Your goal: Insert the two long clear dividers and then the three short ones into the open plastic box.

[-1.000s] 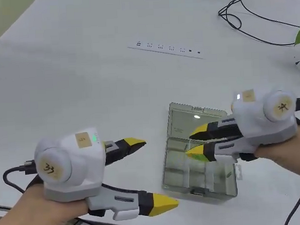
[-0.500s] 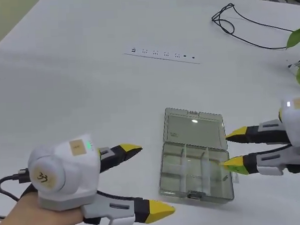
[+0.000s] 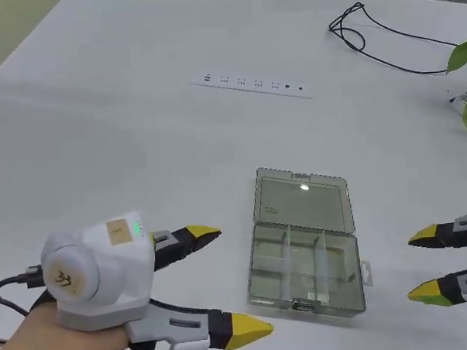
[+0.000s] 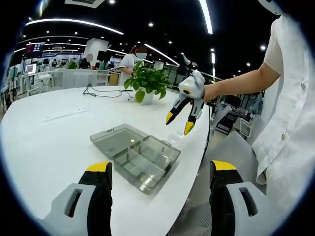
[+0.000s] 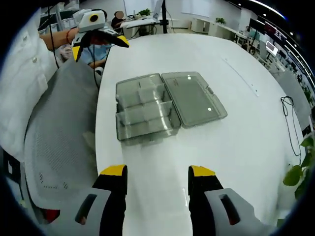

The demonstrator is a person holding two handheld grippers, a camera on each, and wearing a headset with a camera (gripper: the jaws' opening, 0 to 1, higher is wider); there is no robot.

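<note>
The clear plastic box [image 3: 303,271] lies open on the white table, its lid [image 3: 303,199] flat behind it. Clear dividers [image 3: 321,258] stand inside and split the box into compartments [image 5: 142,110]. My left gripper [image 3: 226,282] hovers to the left of the box, open and empty. My right gripper [image 3: 425,263] is off to the right of the box, near the frame edge, open and empty. In the left gripper view the box [image 4: 142,156] lies ahead and the right gripper [image 4: 179,123] hangs above the table edge beyond it.
A white power strip [image 3: 253,85] lies further back on the table. A black cable [image 3: 375,41] loops at the back right, beside a green plant [image 3: 465,60]. A grey mesh chair [image 5: 59,132] stands at the table's near edge. People sit at desks in the background.
My right gripper has drawn back to the right, away from over the box, and now sits at the frame edge. The left gripper has hardly moved.
</note>
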